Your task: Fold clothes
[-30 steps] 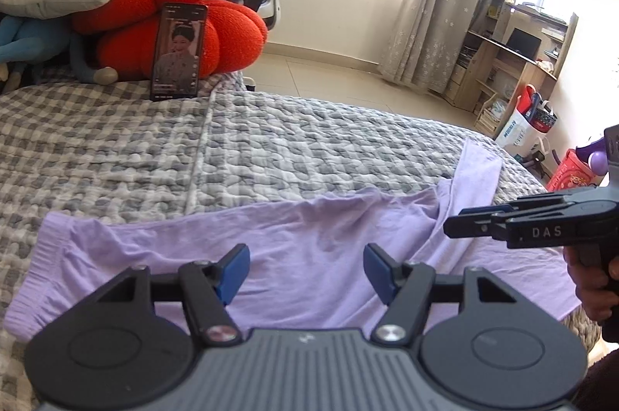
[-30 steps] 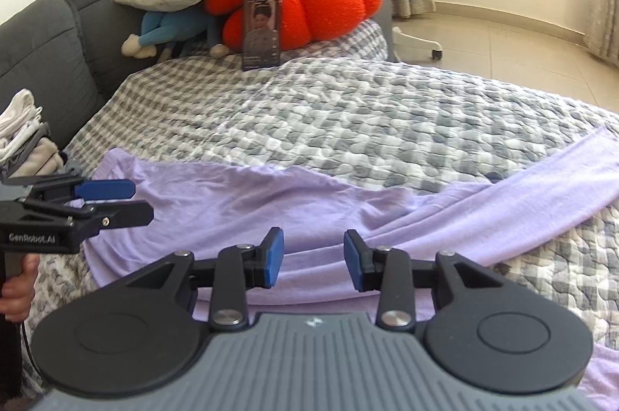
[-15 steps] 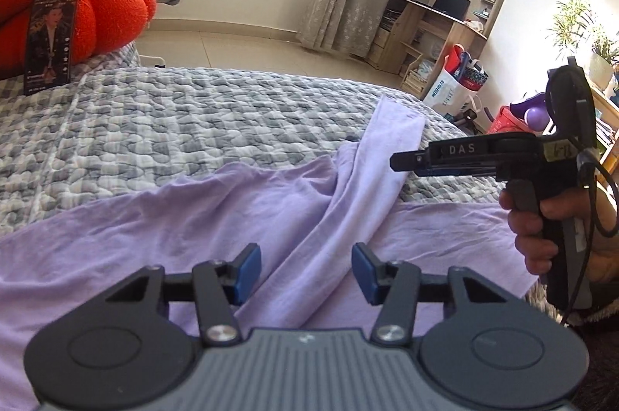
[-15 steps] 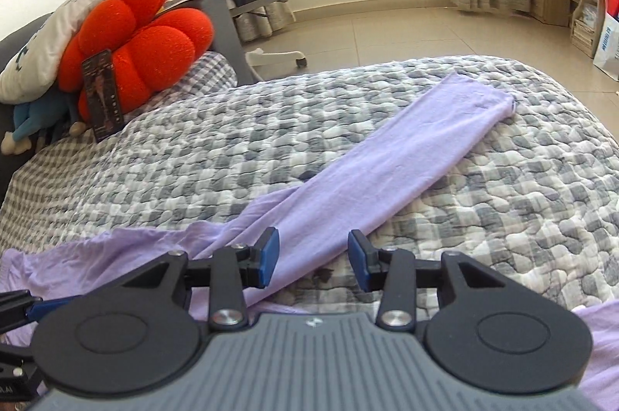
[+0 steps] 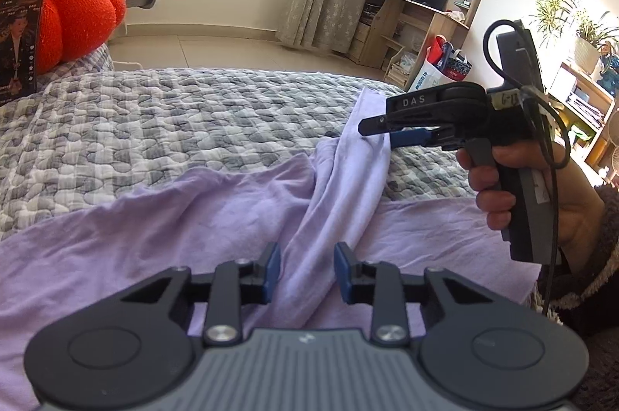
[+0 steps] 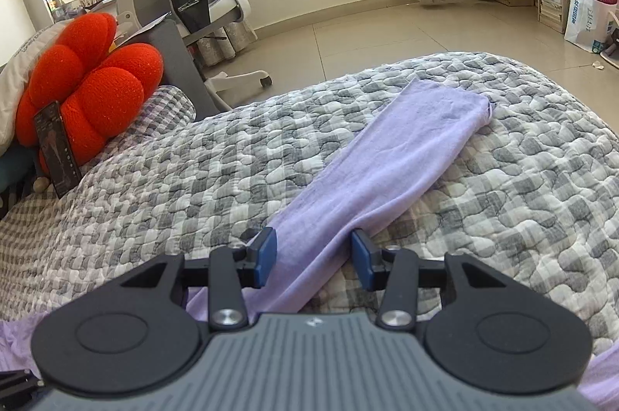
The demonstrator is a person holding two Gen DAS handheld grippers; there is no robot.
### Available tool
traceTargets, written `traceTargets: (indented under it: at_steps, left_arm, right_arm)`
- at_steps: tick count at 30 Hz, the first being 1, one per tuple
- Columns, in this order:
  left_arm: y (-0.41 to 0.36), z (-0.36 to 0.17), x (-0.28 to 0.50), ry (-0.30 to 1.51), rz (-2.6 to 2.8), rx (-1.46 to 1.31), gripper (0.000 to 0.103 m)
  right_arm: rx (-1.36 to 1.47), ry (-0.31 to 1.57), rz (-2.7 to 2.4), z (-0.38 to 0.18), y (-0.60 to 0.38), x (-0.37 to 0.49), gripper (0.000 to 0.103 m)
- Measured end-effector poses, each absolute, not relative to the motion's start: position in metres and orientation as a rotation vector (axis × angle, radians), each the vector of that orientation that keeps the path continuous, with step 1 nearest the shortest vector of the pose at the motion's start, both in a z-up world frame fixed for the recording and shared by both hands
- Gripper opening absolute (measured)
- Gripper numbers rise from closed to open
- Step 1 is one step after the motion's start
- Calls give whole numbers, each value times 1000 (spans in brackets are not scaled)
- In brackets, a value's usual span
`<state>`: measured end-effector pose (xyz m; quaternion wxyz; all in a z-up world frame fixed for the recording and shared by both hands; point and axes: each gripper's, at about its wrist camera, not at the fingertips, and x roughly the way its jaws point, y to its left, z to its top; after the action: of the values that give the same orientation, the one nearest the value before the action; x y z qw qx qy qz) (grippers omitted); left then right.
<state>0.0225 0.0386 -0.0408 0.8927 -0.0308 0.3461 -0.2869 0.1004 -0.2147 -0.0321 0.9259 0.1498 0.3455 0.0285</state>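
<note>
On the checked quilt (image 5: 162, 125), the lilac top (image 5: 166, 217) lies along the near edge. The left gripper (image 5: 305, 270) hangs over it, jaws spread, holding nothing. Toward the right edge, the right gripper (image 6: 313, 262), jaws also wide, straddles the sleeve (image 6: 390, 163).

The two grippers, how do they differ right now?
The left gripper hovers over the lavender shirt's body; the right gripper straddles its sleeve. In the left view, the right gripper is side-on, the left faces forward. Both are open, with blue pads.
</note>
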Motion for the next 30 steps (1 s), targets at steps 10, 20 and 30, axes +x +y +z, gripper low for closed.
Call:
traceTargets:
  at_steps: [10,20,30]
  left_arm:
    - [62,-31,22,628,-532,-178,4]
    - [110,-1,14,520,-437,-314,3]
    - [128,11,-3,482,-420,-351,3]
  right_arm:
    - [375,596,129,-24,-202,120,1]
    - [296,543,270,28,-177,95,11]
    - [622,829,462,-4,-186,71,49]
